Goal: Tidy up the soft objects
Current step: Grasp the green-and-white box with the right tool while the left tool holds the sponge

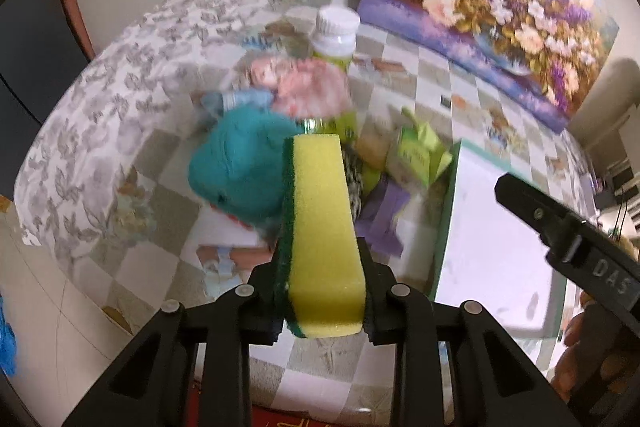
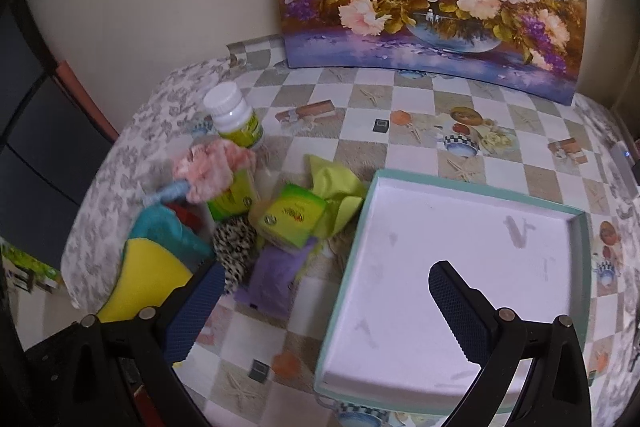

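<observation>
We hold the sponge (image 1: 320, 227) clenched in the left tongs (image 1: 322, 301), lifted above the pile of soft things on the worktop (image 2: 360, 131). The right tongs (image 2: 324, 287) stand released over the empty box (image 2: 440, 267). Next we must carry the sponge across into this box

Soft, even indoor light, strong fisheye bending with dark vignetted corners, motion blur over the pile of soft objects (image 1: 280, 115), white tray (image 2: 460, 267) slightly overexposed.

A table in checkered cloth (image 2: 332, 155) bears a pale-green tray (image 2: 582, 247), a white-capped bottle (image 2: 234, 117) and a soft-goods heap (image 2: 256, 219).
</observation>
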Motion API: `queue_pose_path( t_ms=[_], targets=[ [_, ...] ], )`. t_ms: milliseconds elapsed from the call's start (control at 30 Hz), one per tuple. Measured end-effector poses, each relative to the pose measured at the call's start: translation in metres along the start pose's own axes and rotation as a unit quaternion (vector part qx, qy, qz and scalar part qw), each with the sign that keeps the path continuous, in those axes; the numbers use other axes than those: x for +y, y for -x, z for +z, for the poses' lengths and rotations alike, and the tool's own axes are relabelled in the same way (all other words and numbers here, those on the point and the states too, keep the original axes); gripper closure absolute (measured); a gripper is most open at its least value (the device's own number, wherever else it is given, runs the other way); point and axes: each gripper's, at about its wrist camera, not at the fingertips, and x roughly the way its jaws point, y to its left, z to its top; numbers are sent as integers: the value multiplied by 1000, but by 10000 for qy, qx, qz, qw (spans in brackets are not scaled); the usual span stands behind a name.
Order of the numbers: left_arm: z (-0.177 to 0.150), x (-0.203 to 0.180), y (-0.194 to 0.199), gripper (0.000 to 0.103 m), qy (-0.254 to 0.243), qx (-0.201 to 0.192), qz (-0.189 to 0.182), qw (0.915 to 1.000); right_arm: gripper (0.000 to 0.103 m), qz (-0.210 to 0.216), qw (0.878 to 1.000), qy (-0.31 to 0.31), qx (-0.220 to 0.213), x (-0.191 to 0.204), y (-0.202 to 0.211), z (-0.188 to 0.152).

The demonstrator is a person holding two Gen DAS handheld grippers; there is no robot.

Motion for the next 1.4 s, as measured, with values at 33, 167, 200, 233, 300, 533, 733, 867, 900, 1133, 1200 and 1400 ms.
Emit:
queue_pose_path(
  t_ms=[33, 167, 200, 233, 300, 533, 733, 867, 900, 1133, 1200, 1400],
  targets=[
    [3, -2, 3, 72, 31, -28, 5, 10000, 0, 63, 10000, -55, 29, -2, -1, 4],
    [27, -7, 7, 72, 274, -95, -104, 9995, 0, 231, 9991, -326, 141, -14, -9, 16],
    [32, -8, 5, 72, 297, -91, -83, 9995, 0, 255, 9988, -372, 175, -17, -11, 18],
    [35, -8, 4, 72, 336, -79, -73, 9994, 0, 255, 9986, -424, 209, -19, -14, 20],
    [46, -9, -1, 73, 504, -30, -155, 9986, 0, 269, 9981, -481, 262, -22, -20, 25],
    [78, -11, -10, 73, 864, -275, 45, 9959, 1, 255, 9966, -387, 677, -14, -60, 31],
    [92, -4, -41, 73, 1038, -49, 201, 9944, 9, 344, 9936, -303, 1028, 0, -100, 28],
    [100, 0, -50, 73, 1072, -51, 267, 9939, 14, 459, 9919, -196, 1168, 14, -118, 28],
    [102, 0, -50, 73, 1071, -59, 265, 9939, 17, 458, 9916, -186, 1199, 16, -121, 28],
    [108, -4, -57, 73, 1046, -39, 159, 9944, 28, 437, 9898, -363, 1304, 13, -139, 29],
    [107, -6, -58, 73, 1007, -32, 139, 9948, 37, 485, 9895, -383, 1305, 13, -139, 29],
    [106, -10, -48, 73, 958, -119, 59, 9953, 42, 480, 9906, -289, 1246, 16, -137, 30]
  ],
)
